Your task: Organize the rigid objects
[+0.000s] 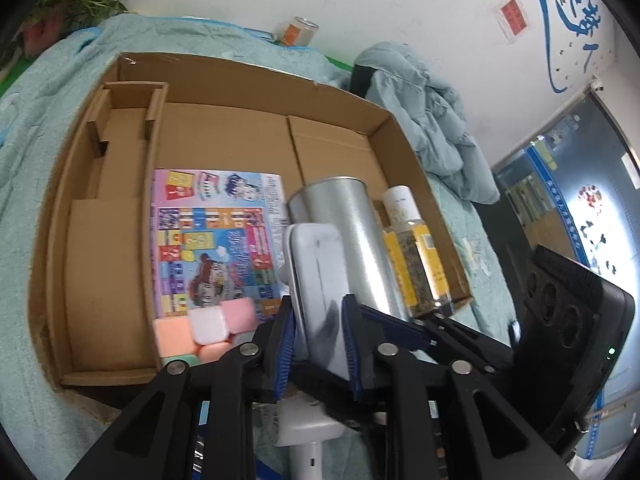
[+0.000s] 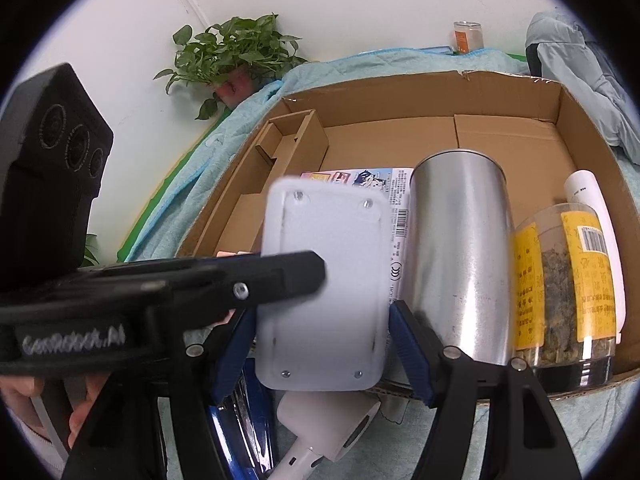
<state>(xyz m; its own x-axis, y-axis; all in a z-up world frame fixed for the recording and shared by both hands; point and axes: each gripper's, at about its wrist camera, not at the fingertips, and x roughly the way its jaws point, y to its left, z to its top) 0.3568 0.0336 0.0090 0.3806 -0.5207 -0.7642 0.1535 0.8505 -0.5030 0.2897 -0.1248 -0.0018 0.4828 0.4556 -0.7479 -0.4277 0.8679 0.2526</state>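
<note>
The flat white rounded-rectangular plastic block point(image 2: 324, 284) hangs over the near edge of the brown cardboard tray point(image 1: 248, 92), clamped edgewise by the right gripper point(image 2: 322, 344) and across its faces by the left gripper point(image 1: 318, 344).

From the right wrist cam we see the right gripper point(image 2: 322, 344) with its blue pads on either side of a white rectangular block point(image 2: 324, 292). The jaws stand wide, and we can't really tell if the pads press on it. The left gripper point(image 2: 280, 270) pokes in from the left, crossing in front of the block. Behind is a cardboard box point(image 2: 400, 92) on a teal blanket point(image 2: 224, 128), holding a silver can point(image 2: 460, 248), a jar with yellow labels point(image 2: 560, 280), a white tube point(image 2: 588, 192) and a colourful printed pack point(image 2: 360, 178). A white hair dryer point(image 2: 324, 428) lies below the block. A potted plant point(image 2: 236, 48) sits by the wall.
</note>
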